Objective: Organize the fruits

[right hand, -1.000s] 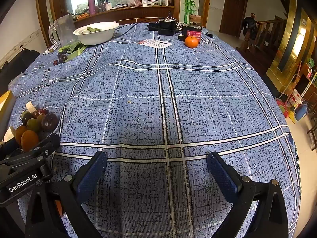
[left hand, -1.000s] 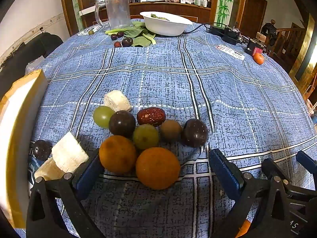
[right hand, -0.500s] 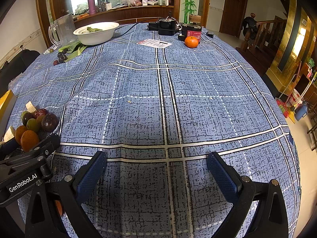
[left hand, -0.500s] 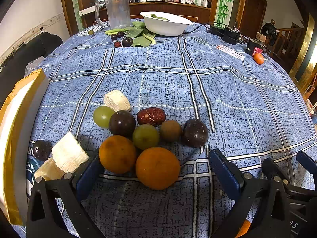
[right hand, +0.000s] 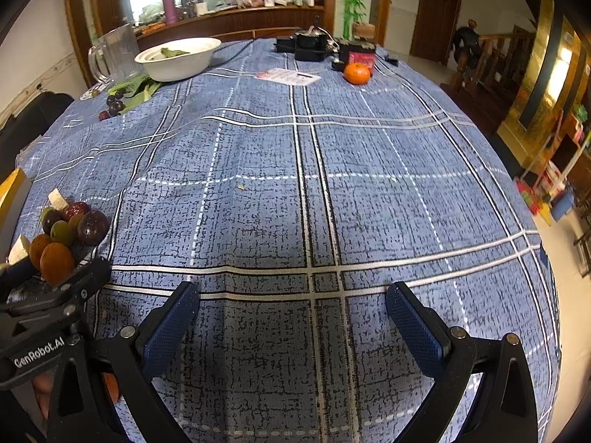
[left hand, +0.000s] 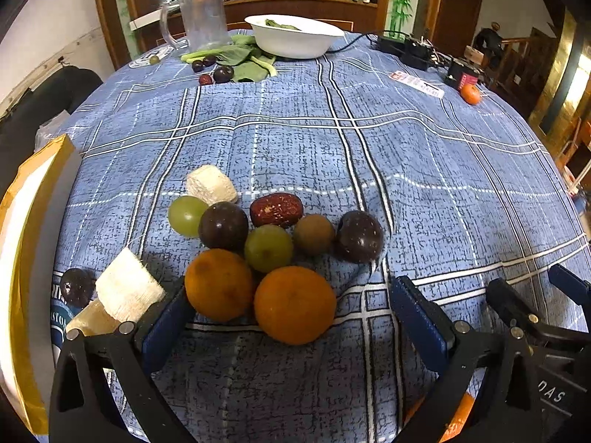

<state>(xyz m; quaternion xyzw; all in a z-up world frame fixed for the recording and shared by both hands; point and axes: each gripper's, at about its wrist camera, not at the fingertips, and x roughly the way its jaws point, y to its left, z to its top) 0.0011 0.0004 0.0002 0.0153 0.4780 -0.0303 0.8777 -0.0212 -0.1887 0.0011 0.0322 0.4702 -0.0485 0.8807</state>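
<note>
Left of the front orange (left hand: 294, 304), a banana chunk (left hand: 127, 289) sits by my left claw's (left hand: 291, 326) finger. That claw is spread wide around the orange, not touching it. Behind the orange cluster grapes, plums and a red date (left hand: 276, 209). Right of it, my right claw (right hand: 291, 319) gapes over bare tablecloth (right hand: 369, 203).

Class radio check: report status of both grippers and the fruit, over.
Left gripper open behind two oranges. Right gripper open, empty, over bare tablecloth. Fruit cluster untouched. Nothing blocking.
</note>
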